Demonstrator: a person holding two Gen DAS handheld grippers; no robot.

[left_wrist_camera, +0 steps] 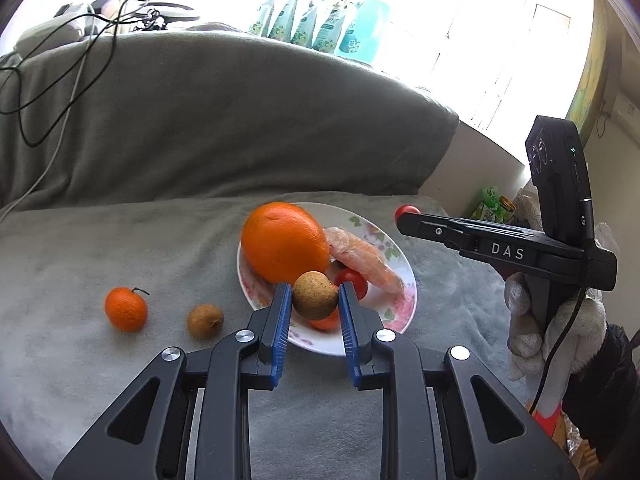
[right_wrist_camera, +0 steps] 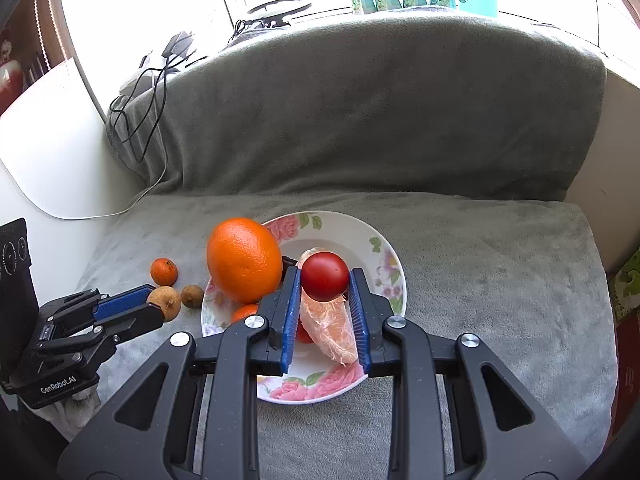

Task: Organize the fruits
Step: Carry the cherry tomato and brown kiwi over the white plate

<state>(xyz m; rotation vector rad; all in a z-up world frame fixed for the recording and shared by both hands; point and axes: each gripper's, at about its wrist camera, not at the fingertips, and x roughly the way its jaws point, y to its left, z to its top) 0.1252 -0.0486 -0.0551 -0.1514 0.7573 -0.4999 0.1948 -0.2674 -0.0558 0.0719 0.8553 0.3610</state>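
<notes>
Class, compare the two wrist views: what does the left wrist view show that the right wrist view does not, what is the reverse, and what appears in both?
Only the left wrist view: the gloved hand holding the right tool, and a small red tomato resting on the plate.

Only the right wrist view: the plate's whole floral rim and the "GenRobot.AI" label on the left tool's body.

Both: the large orange, the wrapped orange piece, the mandarin and a brown fruit on the grey blanket, plus each tool's held fruit.

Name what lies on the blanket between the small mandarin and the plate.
A brown longan lies on the blanket between the small mandarin and the plate, clearest in the left wrist view.
</notes>
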